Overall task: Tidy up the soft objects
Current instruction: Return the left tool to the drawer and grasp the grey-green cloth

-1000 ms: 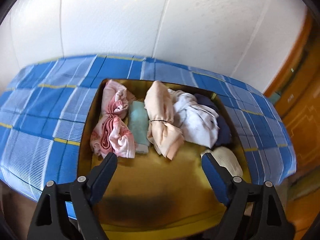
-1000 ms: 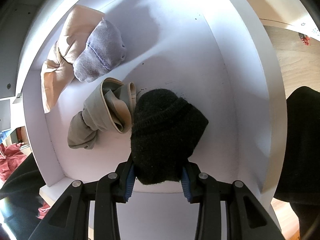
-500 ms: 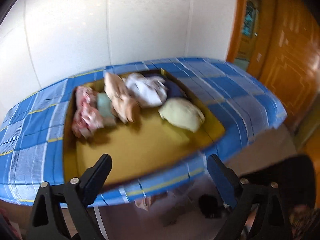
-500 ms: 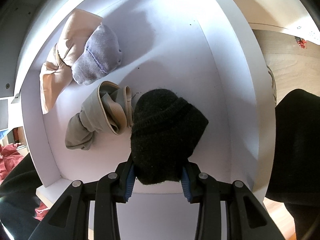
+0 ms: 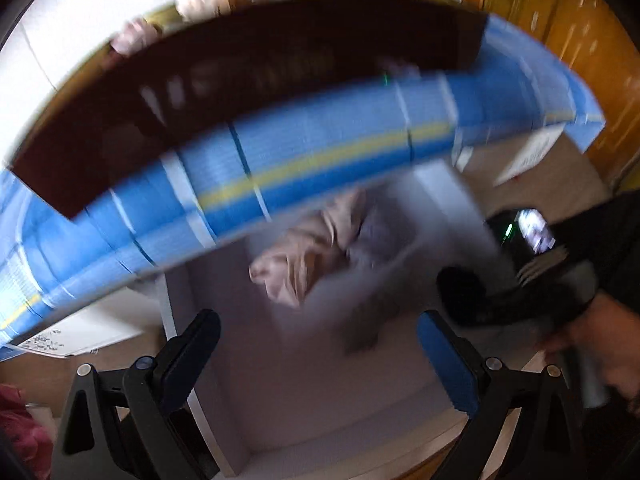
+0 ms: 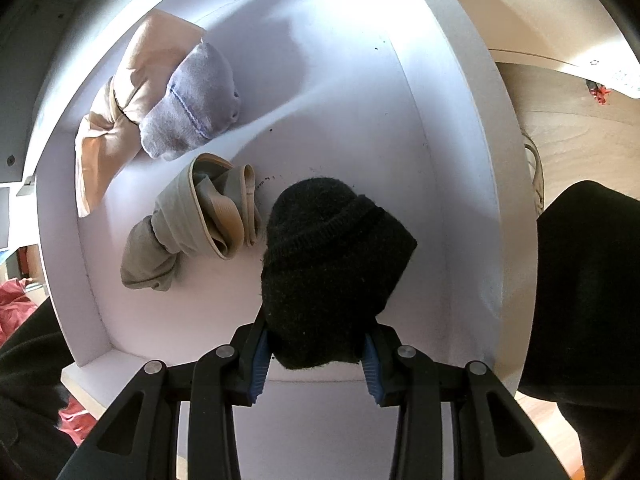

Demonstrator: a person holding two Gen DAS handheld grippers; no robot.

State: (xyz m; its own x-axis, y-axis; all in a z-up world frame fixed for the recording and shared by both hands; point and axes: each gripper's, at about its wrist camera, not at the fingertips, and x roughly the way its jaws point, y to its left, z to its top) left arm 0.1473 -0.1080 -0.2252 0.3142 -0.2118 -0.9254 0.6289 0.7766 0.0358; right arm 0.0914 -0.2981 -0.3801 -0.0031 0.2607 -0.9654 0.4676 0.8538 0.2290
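My right gripper (image 6: 316, 364) is shut on a black knit sock bundle (image 6: 332, 264) and holds it over the floor of a white drawer (image 6: 452, 200). In the drawer lie a beige rolled sock (image 6: 200, 216), a lavender sock bundle (image 6: 192, 112) and a peach cloth bundle (image 6: 132, 96). My left gripper (image 5: 320, 340) is open and empty, tilted down over the same white drawer (image 5: 304, 400); the view is blurred. The black bundle (image 5: 464, 292) and the pale bundles (image 5: 308, 256) show there too.
The blue checked tablecloth edge (image 5: 320, 152) hangs above the drawer, with the dark tray side (image 5: 240, 80) on top. Wooden doors (image 5: 560, 40) stand at the right. Red cloth (image 6: 16, 308) lies left of the drawer. A black sleeve (image 6: 580, 280) is at the right.
My left gripper has swung down and away from the tray on the table to look into the white drawer. My right gripper holds the black bundle nearly still.
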